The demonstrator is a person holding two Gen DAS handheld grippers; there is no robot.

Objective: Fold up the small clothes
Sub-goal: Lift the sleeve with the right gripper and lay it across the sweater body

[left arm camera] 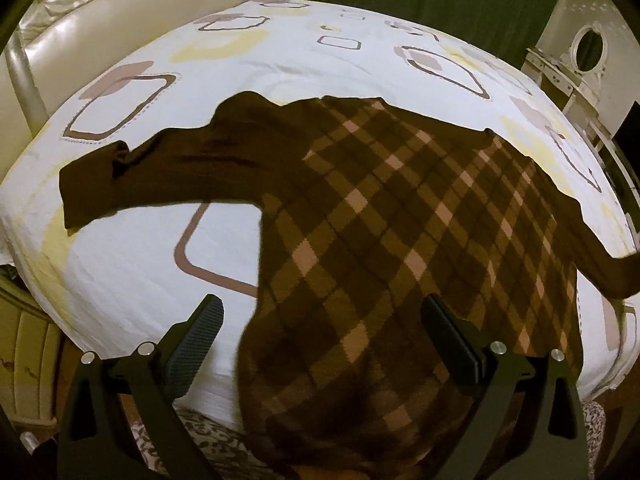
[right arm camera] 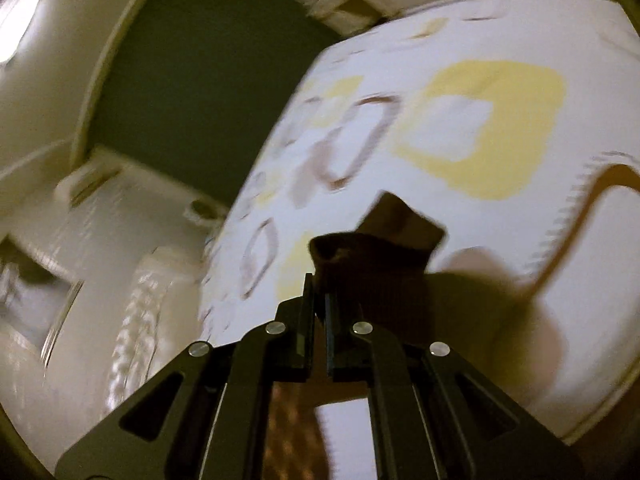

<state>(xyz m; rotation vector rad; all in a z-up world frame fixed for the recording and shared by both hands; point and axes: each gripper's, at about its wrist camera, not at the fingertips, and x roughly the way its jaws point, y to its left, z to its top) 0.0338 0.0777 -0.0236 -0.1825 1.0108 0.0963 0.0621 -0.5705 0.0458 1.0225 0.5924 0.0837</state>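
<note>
The brown argyle sweater (left arm camera: 384, 216) lies spread flat on the bed (left arm camera: 120, 248), which carries a white cover printed with brown and yellow rounded squares. The sweater's hem end hangs over the near edge of the bed. One plain brown sleeve (left arm camera: 132, 176) extends to the left across the cover; the other sleeve runs off toward the right edge of the left wrist view.

Left tongs (left arm camera: 320, 336): released. Both fingers stand wide apart above the lower part of the sweater, one finger over bare cover, the other over the argyle panel. No fabric sits between them.

Right tongs (right arm camera: 318, 308): clenched on the brown sleeve cuff (right arm camera: 360, 264), with the ribbed knit bunched just past the fingertips. The right wrist view is motion-blurred, so the cuff appears to be lifted off the cover, but this cannot be confirmed. A padded cream headboard (left arm camera: 132, 12) stands behind the bed.
</note>
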